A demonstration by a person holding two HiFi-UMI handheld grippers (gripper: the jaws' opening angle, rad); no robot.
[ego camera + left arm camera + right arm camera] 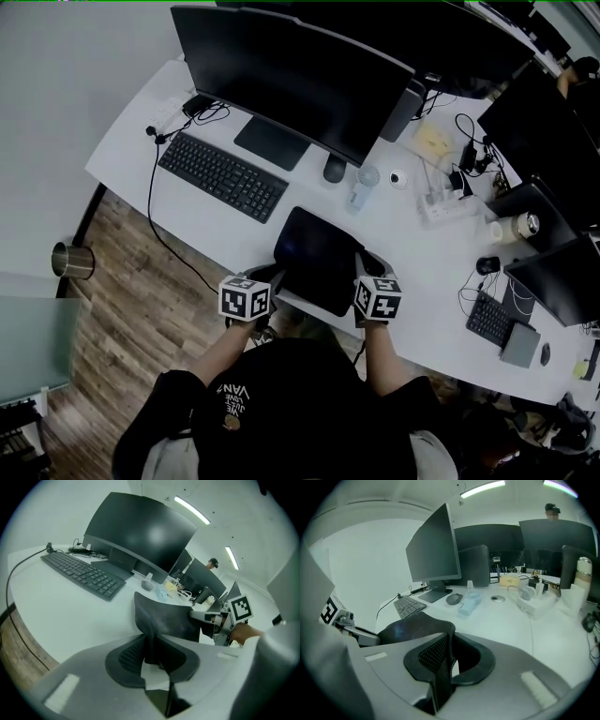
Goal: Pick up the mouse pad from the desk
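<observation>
Left gripper (pixel 151 646) and right gripper (pixel 446 656) both grasp the mouse pad's (pixel 317 251) near edge; raise them evenly, as its far edge perhaps drags.

A keyboard (pixel 222 175), a mouse (pixel 335 169) and a small fan (pixel 362 183) lie before the monitor (pixel 291 75).

Keyboard (pixel 223 176) left of mouse pad (pixel 317 258)

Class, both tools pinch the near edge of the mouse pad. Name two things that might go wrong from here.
The mouse pad bows between the left tool and right tool, each pinching only its edge; it may slip free. Its far edge sits close to the small blue fan and may sweep into it.
</observation>
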